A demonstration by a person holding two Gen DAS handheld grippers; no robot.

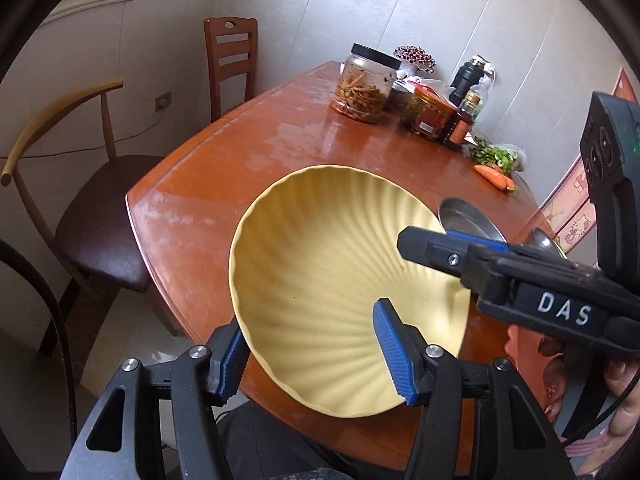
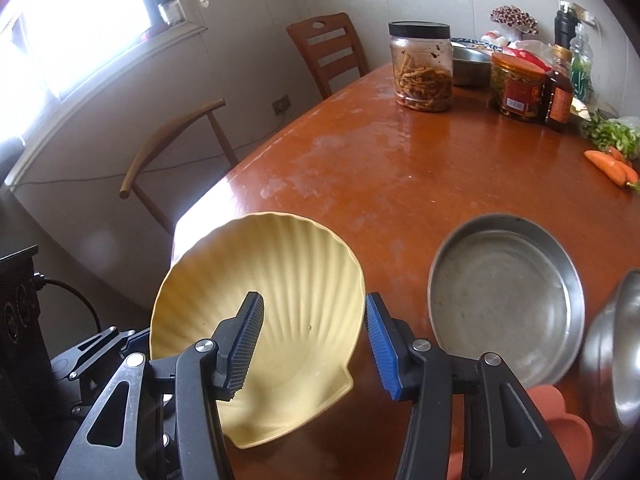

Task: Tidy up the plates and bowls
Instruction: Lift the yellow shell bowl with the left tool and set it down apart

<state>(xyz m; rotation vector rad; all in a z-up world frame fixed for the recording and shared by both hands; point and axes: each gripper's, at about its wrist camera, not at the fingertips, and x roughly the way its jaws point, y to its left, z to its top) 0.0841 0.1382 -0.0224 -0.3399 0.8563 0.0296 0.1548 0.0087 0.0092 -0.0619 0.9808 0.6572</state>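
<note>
A pale yellow shell-shaped plate (image 1: 320, 264) (image 2: 280, 280) hangs tilted over the near corner of the wooden table (image 1: 224, 184), held between both grippers. My left gripper (image 1: 310, 318) is shut on its left wall, one pad under the rim and the other inside. It also shows low at the left of the right wrist view, as the left gripper (image 2: 132, 340). My right gripper (image 2: 314, 298) is shut on the plate's right side, one finger inside and the other against the outer rim. From the left wrist view, the right gripper (image 1: 428, 238) pinches that rim.
A round steel pan (image 2: 508, 304) (image 1: 468, 216) lies right of the plate, a steel bowl (image 2: 616, 352) beside it and a salmon dish (image 2: 568, 432) in front. Jars (image 2: 424, 68), bottles (image 2: 558, 96), greens and carrots (image 2: 608, 166) fill the far side. Two chairs (image 1: 96, 216) stand left.
</note>
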